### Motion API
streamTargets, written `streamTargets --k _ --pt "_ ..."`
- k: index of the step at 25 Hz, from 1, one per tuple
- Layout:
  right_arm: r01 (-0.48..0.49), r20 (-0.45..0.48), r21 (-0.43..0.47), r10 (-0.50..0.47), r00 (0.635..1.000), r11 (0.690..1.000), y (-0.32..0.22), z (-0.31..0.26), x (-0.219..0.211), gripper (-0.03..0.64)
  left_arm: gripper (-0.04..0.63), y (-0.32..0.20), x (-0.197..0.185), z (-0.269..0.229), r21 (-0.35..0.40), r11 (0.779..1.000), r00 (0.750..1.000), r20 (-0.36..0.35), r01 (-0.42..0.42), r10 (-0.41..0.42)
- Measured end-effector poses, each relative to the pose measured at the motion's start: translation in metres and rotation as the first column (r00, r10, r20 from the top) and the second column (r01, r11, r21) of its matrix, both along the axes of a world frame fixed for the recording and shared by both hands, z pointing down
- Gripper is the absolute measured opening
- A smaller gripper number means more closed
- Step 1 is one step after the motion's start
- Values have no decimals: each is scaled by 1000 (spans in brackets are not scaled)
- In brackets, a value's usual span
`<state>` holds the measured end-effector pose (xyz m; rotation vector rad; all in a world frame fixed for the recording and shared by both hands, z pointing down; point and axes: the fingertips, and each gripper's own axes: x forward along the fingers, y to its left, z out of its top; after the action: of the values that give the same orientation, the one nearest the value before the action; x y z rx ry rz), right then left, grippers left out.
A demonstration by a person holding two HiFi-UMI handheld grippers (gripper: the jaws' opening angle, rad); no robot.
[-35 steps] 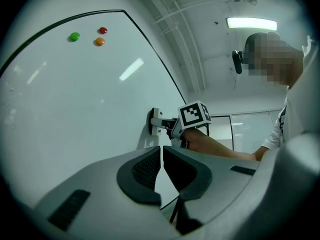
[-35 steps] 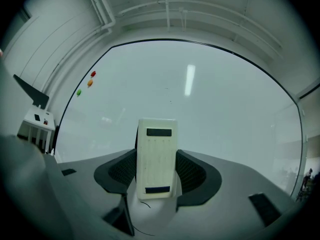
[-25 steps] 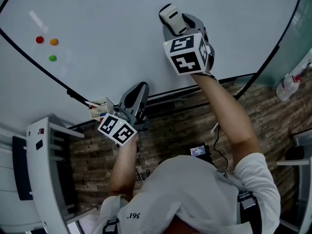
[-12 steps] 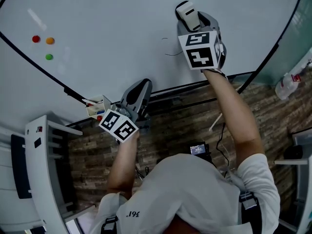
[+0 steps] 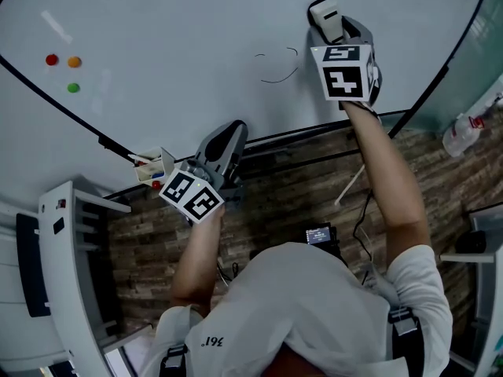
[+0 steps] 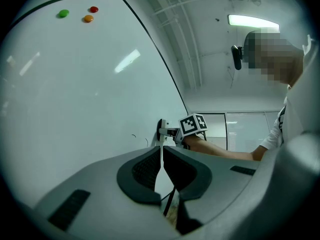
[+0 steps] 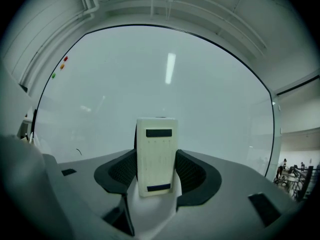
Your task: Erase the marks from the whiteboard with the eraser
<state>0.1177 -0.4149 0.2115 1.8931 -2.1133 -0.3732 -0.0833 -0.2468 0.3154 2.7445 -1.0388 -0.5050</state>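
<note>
Broad whiteboard [image 5: 173, 30], mostly bare; thin curved marks [image 5: 277, 80] lie just left of the right claw [image 5: 328, 20], which pinches the eraser [image 7: 156, 154]. By the board's lower edge, the left claw [image 6: 161, 160] is pressed together.

1. I am pinching the eraser [image 7: 156, 156] in my right gripper [image 7: 156, 169]; its back is looking like smooth, matt cream plastic with two dark strips.
2. My jaws' inner pads [image 7: 191, 171] are showing a dark, finely ribbed, rubbery-looking face. The shells around them are looking like matt grey plastic, on my left gripper [image 6: 161, 159] too.
3. The whiteboard [image 5: 181, 38] is looking smooth and glossy, mirroring a ceiling light.
4. The magnets [image 6: 89, 18] are shining glossy.
5. The floor [image 5: 291, 203] is showing rough, wood-like planks.
6. The shirt [image 5: 314, 305] is looking like soft white cloth.
</note>
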Motion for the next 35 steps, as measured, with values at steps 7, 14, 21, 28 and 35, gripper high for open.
streamTargets --k 7,14,21,28,35 --pt "-58 51 -17 59 997 998 8 8 40 256 7 0 6 2 -4 1000 1000 5 -2 2" --pt "23 61 -17 -22 998 1000 26 22 14 256 8 -1 0 8 -10 1000 1000 17 10 -10" --pt "115 59 -59 -111 992 992 38 53 -33 256 8 6 -12 18 -34 999 1000 11 21 -20" --pt "192 57 -104 -187 981 976 48 77 -92 257 8 14 -39 23 -46 998 999 -1 51 -51" --pt "266 51 -121 -261 964 956 52 88 -160 258 7 25 -79 29 -55 994 995 -8 95 -96"
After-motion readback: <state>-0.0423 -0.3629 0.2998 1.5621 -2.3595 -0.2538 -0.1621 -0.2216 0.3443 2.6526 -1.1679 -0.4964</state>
